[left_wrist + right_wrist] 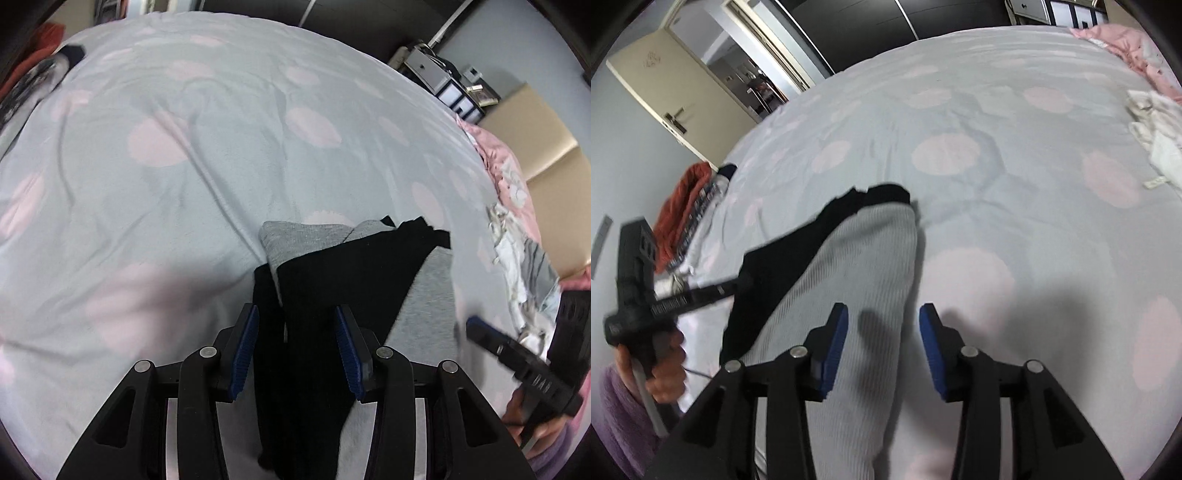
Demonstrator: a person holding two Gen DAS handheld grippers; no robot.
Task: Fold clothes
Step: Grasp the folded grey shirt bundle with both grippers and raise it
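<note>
A grey ribbed garment (pixel 849 266) with a black garment (pixel 775 269) laid across it rests on the bed. In the left wrist view my left gripper (pixel 295 314) hangs over the black cloth (pixel 332 266), which runs under and between its blue pads. The pads stand apart and I see no pinch on the cloth. The grey part (pixel 424 295) shows to its right. My right gripper (pixel 882 312) is open above the grey cloth's right edge, with nothing between its pads. Each gripper shows in the other's view, hand-held: the right (pixel 474 326), the left (pixel 746 282).
The bed sheet (pixel 184 184) is pale grey with pink spots. Loose white and grey clothes (pixel 524 266) and a pink quilt (pixel 506 166) lie along the right edge. An orange cloth (pixel 679 206) and a patterned one sit at the left edge. A door (pixel 665 92) stands beyond.
</note>
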